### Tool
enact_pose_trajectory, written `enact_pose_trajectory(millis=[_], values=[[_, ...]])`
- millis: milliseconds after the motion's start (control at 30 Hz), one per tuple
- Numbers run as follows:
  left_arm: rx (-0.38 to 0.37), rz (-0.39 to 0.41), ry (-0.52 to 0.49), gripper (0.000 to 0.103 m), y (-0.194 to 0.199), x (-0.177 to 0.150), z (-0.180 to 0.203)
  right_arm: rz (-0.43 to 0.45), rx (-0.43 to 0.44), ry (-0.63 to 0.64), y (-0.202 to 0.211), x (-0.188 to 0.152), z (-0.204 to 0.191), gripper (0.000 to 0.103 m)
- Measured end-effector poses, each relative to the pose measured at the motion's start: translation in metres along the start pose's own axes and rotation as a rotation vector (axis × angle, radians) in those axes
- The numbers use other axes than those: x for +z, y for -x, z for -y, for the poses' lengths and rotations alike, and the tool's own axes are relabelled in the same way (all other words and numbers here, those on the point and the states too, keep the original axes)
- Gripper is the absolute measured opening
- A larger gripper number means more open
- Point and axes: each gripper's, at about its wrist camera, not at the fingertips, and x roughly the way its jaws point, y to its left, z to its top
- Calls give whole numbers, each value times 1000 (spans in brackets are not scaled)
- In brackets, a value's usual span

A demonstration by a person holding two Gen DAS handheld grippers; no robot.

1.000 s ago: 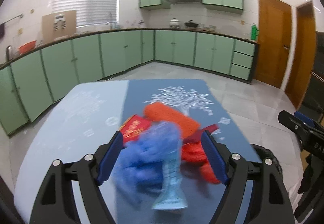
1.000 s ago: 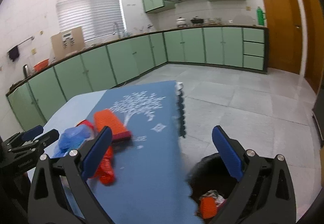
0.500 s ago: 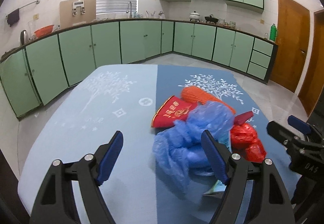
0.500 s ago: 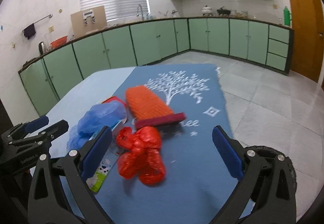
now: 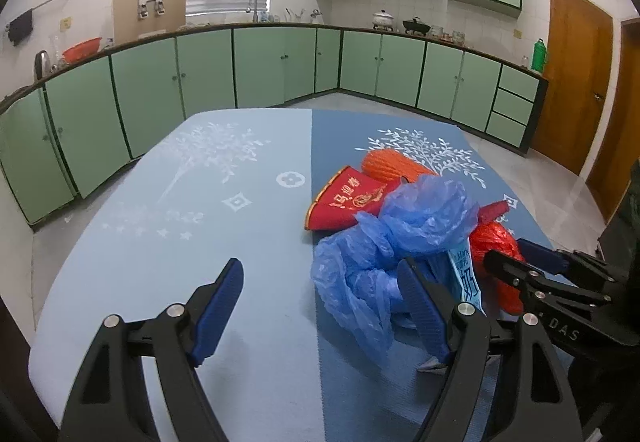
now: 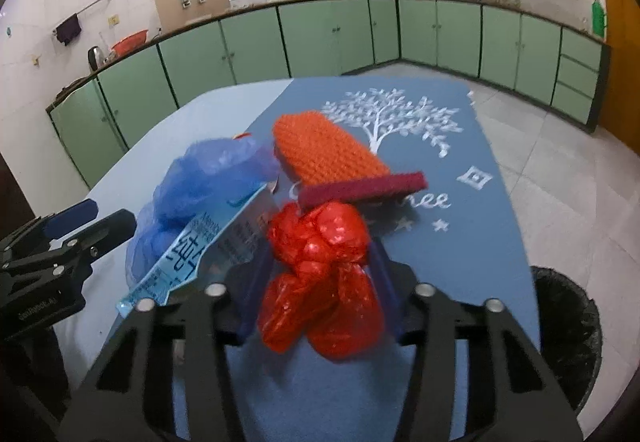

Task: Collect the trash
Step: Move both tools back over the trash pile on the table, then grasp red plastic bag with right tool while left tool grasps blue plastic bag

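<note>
Presently the right gripper [image 6: 320,274] has its jaws drawn in around the crumpled red plastic bag [image 6: 320,282]; they have just been closing, and both blue pads press against the bag's sides. The red plastic bag lies on the dark blue half of the worktop [image 5: 224,242], touching the maroon edge of the orange scrubber [image 6: 328,154] beyond it. Just beside the red plastic bag, on its left in the right wrist view, a light blue carton [image 6: 192,246] rests partly under the blue plastic bag [image 5: 400,242]. A red printed packet [image 5: 348,198] lies against the far side of the blue plastic bag. The left gripper [image 5: 320,306] hangs over the worktop with jaws wide apart and nothing clamped; its right pad sits at the near edge of the blue plastic bag. A black bin [image 6: 568,330] stands on the floor off the worktop's right edge.
</note>
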Motion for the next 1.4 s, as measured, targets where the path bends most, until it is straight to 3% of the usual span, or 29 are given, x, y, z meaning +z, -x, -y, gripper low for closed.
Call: enact_pose_trajectory(millis=[133,433,533,600,667,767,967,1300,1367,1400], values=[[-21,-18,-5,78,-4,-1,5,3,28,-5,4,0,1,34],[-51,-75,-16,75,-22,-2,22,44,17,4,25,4,9,34],[-81,-83,9,58,-26,-2,22,57,6,7,31,5,13,34],[-99,-84,4,35,-26,0,25,62,6,-6,33,7,17,34],[-115,-80,-3,26,-24,-1,29,69,4,-17,35,9,21,34],[-130,-70,9,3,-21,0,29,76,2,-19,35,9,22,34],[-128,-51,48,1,-12,5,19,89,7,-21,40,8,22,34],[-49,0,64,1,7,13,0,105,7,-19,46,9,20,34],[-64,-38,84,5,1,8,-3,96,9,-19,43,8,20,34],[-62,-46,95,12,-1,7,-4,91,9,-20,42,8,20,34]])
